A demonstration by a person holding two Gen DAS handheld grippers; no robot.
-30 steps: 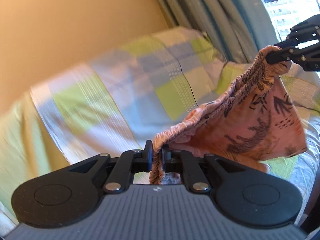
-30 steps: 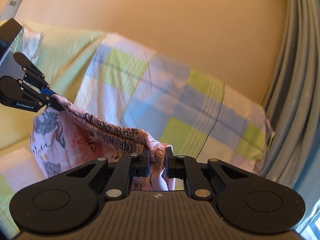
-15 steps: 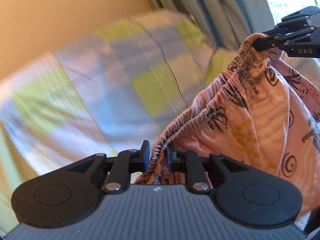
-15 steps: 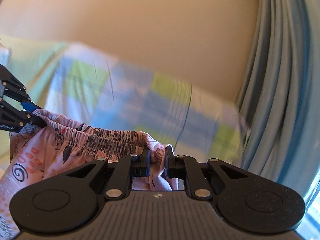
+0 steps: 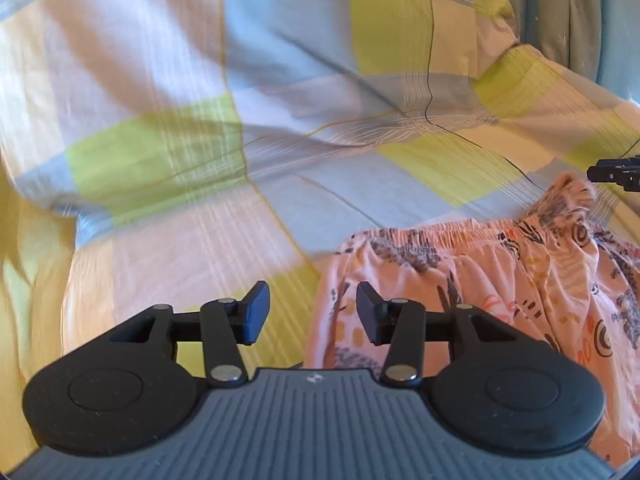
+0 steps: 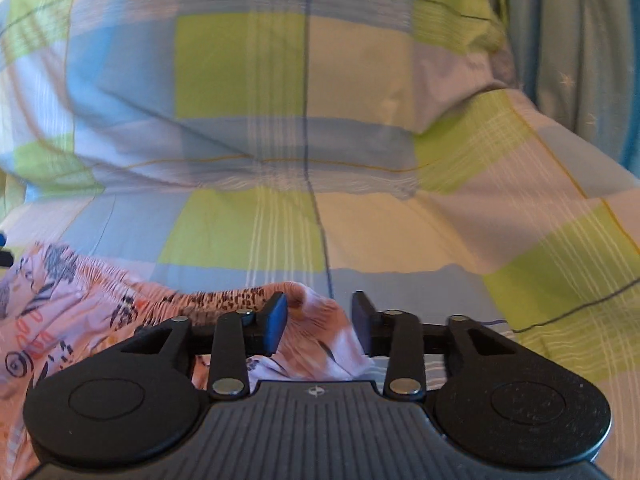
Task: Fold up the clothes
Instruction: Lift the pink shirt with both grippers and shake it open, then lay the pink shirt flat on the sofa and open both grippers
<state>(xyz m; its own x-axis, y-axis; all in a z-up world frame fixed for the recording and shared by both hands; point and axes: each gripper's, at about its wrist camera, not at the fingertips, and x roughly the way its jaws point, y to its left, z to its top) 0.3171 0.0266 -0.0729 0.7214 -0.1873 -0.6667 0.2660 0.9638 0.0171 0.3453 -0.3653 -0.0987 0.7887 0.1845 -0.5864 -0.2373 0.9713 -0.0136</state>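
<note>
Both grippers are dropping the pink shorts (image 5: pixel 500 280) onto the checked bed (image 5: pixel 280 160); left gripper (image 5: pixel 312 312) & right gripper (image 6: pixel 318 322) jaws opening, gripping nothing. Next: prob smoothing, then folding.

You get warm, bright daylight across the checked bedspread (image 5: pixel 360 184), with a soft shadow under the pillow (image 6: pixel 280 80) edge. Motion blur smears the bedspread's stripes in both views, worst left of the pillow. Fisheye distortion bends the curtain (image 6: pixel 568 48) beside the pillow; corners darken.
</note>
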